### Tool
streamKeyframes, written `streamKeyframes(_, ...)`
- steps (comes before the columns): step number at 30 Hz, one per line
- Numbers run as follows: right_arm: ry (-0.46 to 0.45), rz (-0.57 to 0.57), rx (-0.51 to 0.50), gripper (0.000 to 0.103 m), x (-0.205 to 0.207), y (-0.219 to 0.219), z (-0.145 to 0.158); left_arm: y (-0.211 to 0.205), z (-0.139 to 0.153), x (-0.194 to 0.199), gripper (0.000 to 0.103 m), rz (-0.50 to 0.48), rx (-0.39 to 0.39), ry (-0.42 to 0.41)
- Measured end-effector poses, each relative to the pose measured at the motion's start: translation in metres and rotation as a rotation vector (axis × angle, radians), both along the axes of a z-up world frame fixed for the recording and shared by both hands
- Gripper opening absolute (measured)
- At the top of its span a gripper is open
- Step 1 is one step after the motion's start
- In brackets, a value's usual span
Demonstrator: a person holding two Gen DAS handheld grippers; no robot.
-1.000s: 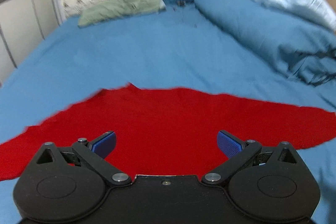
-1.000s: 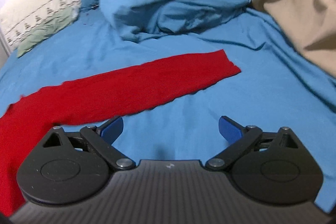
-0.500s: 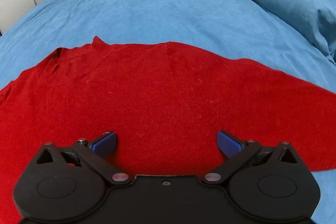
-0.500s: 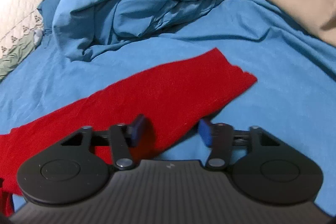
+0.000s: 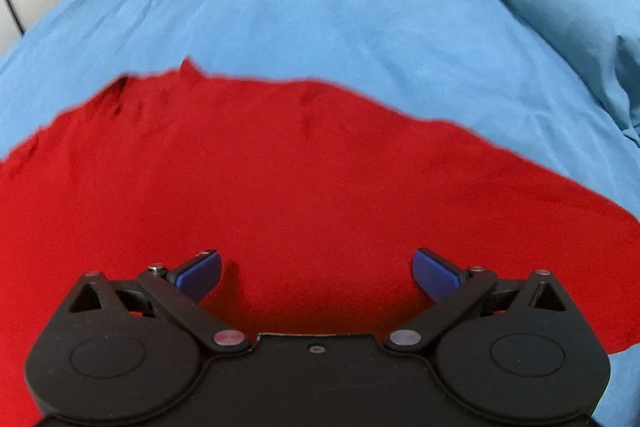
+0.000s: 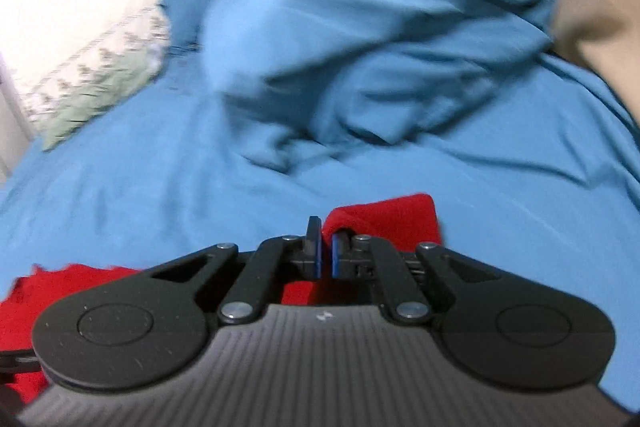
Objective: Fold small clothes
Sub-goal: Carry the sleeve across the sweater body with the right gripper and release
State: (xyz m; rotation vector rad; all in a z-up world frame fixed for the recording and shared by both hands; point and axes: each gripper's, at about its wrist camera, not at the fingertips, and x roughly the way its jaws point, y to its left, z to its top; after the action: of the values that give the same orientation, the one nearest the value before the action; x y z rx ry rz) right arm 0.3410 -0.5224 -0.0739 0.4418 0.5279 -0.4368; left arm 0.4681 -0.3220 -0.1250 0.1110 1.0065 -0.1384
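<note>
Two grippers over one red garment (image 5: 280, 187) spread on the blue bedsheet (image 5: 320, 7). Left gripper (image 5: 316, 273): fingers spread wide, low over the cloth's near part, gripping nothing. Right gripper (image 6: 325, 251): fingers pressed together, pinching a bunched fold of the garment. Right wrist view blurred; garment's near edge hidden behind both gripper bodies. Crumpled blue duvet (image 6: 380, 59) beyond.

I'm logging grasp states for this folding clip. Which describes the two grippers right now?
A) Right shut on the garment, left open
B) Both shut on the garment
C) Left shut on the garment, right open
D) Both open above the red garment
A: the right gripper has its fingers pinched on a fold of the red garment, while the left gripper is spread wide over the cloth.
</note>
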Motion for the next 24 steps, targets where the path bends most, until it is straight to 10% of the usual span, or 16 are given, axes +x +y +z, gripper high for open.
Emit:
streamKeyframes(12,-0.152,0.467,-0.134,0.020,0.092,0.160,0.073,0.105,0.051,0.020,0.103,-0.041,0.019,-0.050)
streamKeyframes(24,0.060,0.752,-0.246,0.020,0.152,0.398,-0.033,0.293,0.010,0.029,0.103,-0.030,0.056,-0.030)
